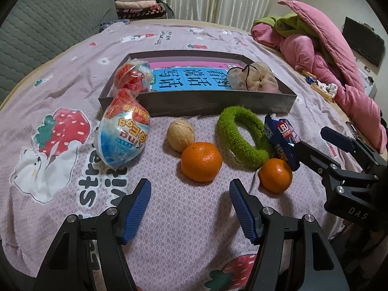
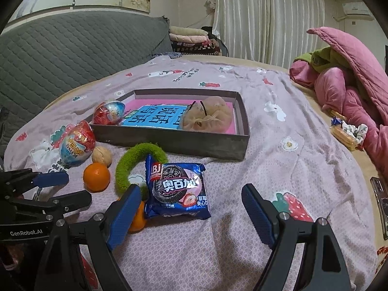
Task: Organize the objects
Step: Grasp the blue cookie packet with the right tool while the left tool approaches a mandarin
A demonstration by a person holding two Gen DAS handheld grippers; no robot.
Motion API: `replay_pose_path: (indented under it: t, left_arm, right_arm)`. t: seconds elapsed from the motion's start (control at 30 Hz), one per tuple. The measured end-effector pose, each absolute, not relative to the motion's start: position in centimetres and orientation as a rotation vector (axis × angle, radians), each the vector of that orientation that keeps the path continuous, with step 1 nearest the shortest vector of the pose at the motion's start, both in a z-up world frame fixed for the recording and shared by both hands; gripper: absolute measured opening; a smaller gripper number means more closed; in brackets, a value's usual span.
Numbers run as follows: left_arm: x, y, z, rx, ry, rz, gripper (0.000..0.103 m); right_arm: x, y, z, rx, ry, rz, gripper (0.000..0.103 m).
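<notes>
Both tools are hovering low over the bed, jaws spread wide and holding nothing: left tool, right tool. Judging by the layout, loading of the box is underway and several loose items are waiting in front of its near wall. The right tool is lining up on the cookie pack, which is lying flat just ahead of its fingers; the next move is likely a short advance and a squeeze across the pack, gently, since the wrapper is crinkly and the contents brittle. The left tool is facing the orange, touching a walnut behind it. A second orange is sitting against the green ring; an egg toy is leaning on the box's near-left corner. Inside the box: a blue booklet lying flat, another egg toy at the left end, a mesh pouch at the right.
</notes>
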State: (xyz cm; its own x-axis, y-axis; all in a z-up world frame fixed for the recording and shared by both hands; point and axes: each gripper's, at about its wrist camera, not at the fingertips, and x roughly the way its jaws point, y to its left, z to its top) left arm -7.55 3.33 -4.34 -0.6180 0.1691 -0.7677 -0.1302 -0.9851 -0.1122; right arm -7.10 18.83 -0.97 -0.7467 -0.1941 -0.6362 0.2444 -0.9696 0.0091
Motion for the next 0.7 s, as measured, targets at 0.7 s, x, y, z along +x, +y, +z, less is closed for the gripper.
replay_pose_path:
  t: [0.7]
  left_arm:
    - [-9.4,3.5,-5.2,-1.29,-0.122,2.693,0.068]
  right_arm:
    - [-9.2,18.8,-1.9,1.061,0.06,-2.676,0.084]
